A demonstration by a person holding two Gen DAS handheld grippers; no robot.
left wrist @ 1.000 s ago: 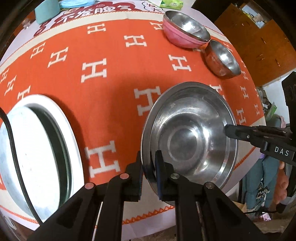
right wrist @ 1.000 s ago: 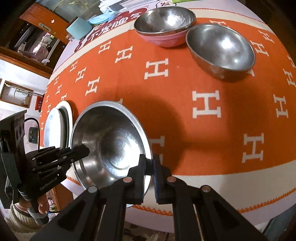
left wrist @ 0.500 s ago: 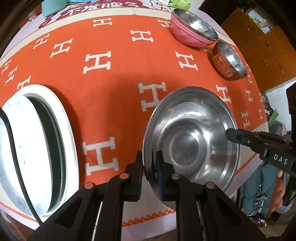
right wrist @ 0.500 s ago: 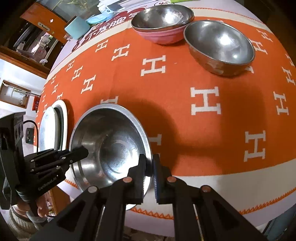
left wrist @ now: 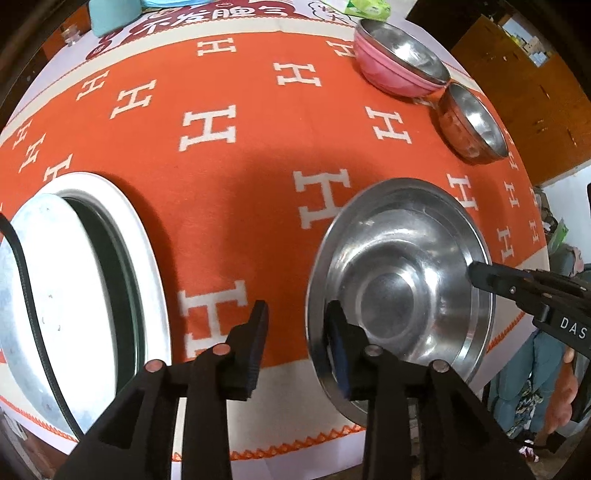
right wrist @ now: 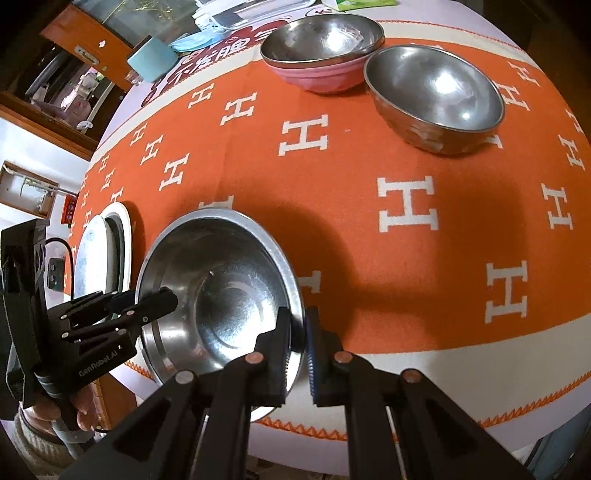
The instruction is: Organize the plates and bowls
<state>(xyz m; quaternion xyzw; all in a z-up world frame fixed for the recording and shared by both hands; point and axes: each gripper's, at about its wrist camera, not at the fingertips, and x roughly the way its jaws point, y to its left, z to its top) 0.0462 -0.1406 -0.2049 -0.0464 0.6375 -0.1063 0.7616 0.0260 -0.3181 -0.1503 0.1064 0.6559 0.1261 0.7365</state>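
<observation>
Orange cloth [left wrist: 240, 206] patterned with white H shapes covers the whole table, with a pale border and an orange zigzag trim along the near edge. Wooden cabinets stand behind it on both sides.

Largest on the cloth is a white plate [left wrist: 144, 236] at the left end, with a second pale plate [left wrist: 48, 295] leaning or lying inside it, its rim raised off the first on one side.

Next comes the wide steel dish [left wrist: 402, 280], near the front edge of the table. The right gripper [right wrist: 298, 347] is clamped on its rim, one finger inside the dish and one outside, pads pressed tight on the metal. On the opposite side of the dish, the left gripper [left wrist: 295, 339] has just been opening: its jaws now stand apart with the rim between them, the outer pad clear of the metal. Whether the inner pad touches the dish I cannot tell.

At the far end sit two smaller bowls just beside each other: a pink bowl [right wrist: 317, 74] with a steel bowl nested in it, and a plain steel bowl [right wrist: 436, 99] to its right.

Smaller still, a pale blue box [right wrist: 153, 61] and a green packet [left wrist: 369, 7] lie past the cloth's far edge.

A hand [right wrist: 83, 410] grips the left tool's handle.
</observation>
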